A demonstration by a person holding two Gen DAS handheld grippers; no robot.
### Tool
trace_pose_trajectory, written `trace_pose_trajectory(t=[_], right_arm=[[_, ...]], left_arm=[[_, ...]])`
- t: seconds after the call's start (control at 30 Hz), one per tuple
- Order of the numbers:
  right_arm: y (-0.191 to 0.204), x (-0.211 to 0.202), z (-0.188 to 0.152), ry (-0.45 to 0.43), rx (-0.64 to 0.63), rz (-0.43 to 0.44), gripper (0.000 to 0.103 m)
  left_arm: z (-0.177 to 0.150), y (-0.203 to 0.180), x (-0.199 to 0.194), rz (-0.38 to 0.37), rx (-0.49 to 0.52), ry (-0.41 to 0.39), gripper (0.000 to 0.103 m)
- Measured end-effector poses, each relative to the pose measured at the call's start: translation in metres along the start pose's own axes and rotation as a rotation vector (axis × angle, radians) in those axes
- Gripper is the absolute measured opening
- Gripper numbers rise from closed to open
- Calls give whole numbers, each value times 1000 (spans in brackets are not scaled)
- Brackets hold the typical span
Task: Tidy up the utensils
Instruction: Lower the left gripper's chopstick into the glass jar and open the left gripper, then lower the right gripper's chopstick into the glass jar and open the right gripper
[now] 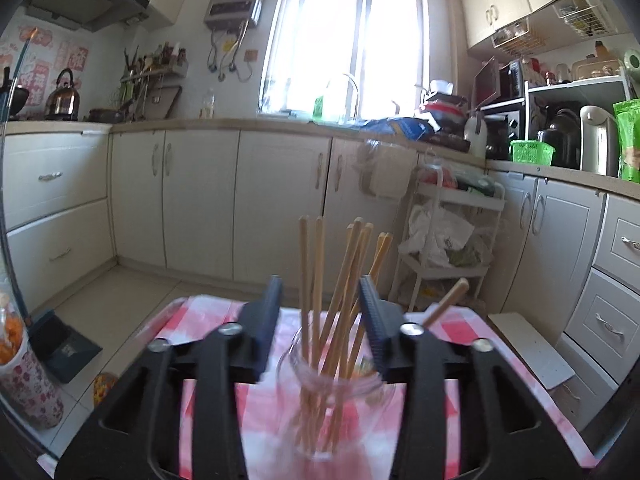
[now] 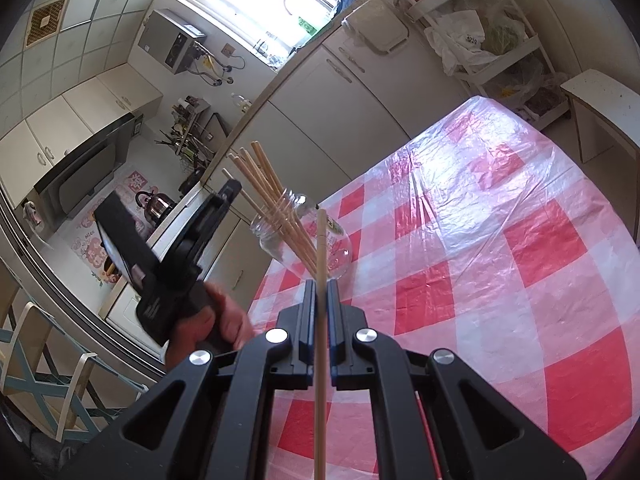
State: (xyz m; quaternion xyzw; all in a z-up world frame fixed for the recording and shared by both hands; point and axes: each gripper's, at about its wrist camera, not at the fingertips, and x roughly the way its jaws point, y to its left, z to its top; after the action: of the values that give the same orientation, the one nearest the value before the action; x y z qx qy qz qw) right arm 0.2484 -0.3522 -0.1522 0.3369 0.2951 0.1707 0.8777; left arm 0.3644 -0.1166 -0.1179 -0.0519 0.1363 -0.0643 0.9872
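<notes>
A clear glass jar (image 1: 332,392) holds several wooden chopsticks (image 1: 340,280) upright on the red-and-white checked tablecloth (image 1: 256,412). My left gripper (image 1: 320,292) is open, its fingers on either side of the jar's mouth, not touching it. My right gripper (image 2: 321,284) is shut on a single wooden chopstick (image 2: 321,320), whose tip points toward the jar (image 2: 304,236). That chopstick's end also shows in the left wrist view (image 1: 448,300) to the right of the jar. The left gripper (image 2: 224,200) appears in the right wrist view, held by a hand beside the jar.
The tablecloth (image 2: 500,240) covers a table. White cabinets (image 1: 200,196) run along the far wall under a window. A white trolley (image 1: 452,240) with bags stands past the table. A white stool (image 2: 604,108) is at the table's far corner.
</notes>
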Motion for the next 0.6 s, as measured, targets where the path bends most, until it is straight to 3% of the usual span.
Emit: trace_pose_trajectory(t=[0.07, 0.17, 0.37, 0.6], right_arm=[[3, -2, 0, -11, -13, -1, 6], [11, -8, 1, -31, -40, 0, 6], [36, -16, 3, -66, -105, -7, 6], [78, -18, 12, -122, -167, 7, 6]], left_arm=[[-2, 8, -12, 16, -16, 41, 60], [-8, 23, -31, 31, -37, 126, 69], [-10, 51, -71, 118, -78, 282, 79], [-6, 56, -109, 127, -72, 335, 84]])
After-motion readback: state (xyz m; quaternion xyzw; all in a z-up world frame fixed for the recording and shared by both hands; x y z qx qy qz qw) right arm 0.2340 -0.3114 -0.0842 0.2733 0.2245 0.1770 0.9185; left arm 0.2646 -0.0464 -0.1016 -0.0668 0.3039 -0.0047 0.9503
